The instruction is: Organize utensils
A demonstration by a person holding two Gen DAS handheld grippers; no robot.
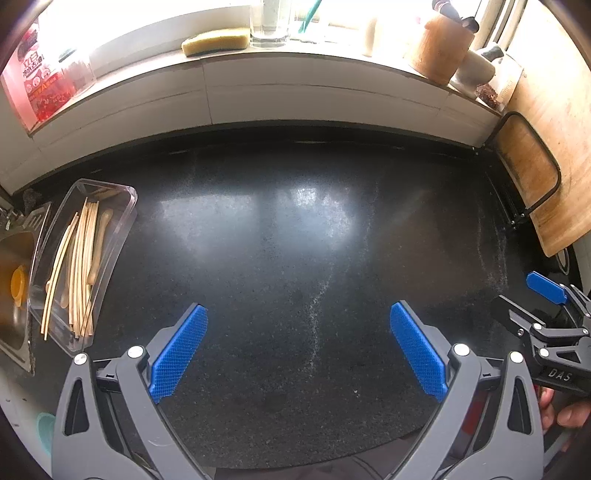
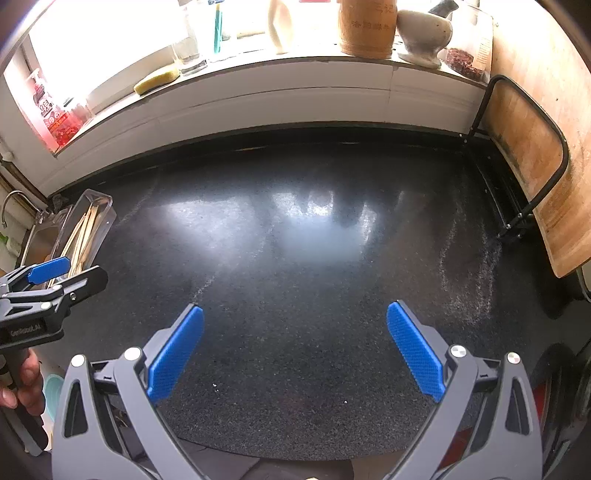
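Note:
A clear plastic tray (image 1: 122,221) lies at the left of the black counter (image 1: 295,240), beside the sink. In it lie several wooden chopsticks (image 1: 79,266) and a wooden spoon (image 1: 99,243). My left gripper (image 1: 299,354) hovers open over the bare counter, with nothing between its blue pads. The right gripper (image 1: 532,299) shows at the right edge of the left wrist view. In the right wrist view my right gripper (image 2: 295,350) is open and holds nothing. The tray (image 2: 105,218) sits far left there, partly behind the left gripper (image 2: 70,273).
A steel sink (image 1: 14,288) lies left of the tray. Wooden cutting boards (image 1: 532,177) in a black wire rack lean at the right. On the window ledge stand a sponge (image 1: 216,40), a glass (image 1: 269,22), a bamboo holder (image 1: 439,48) and a mortar (image 1: 476,68). A hand (image 2: 22,384) grips the left gripper's handle.

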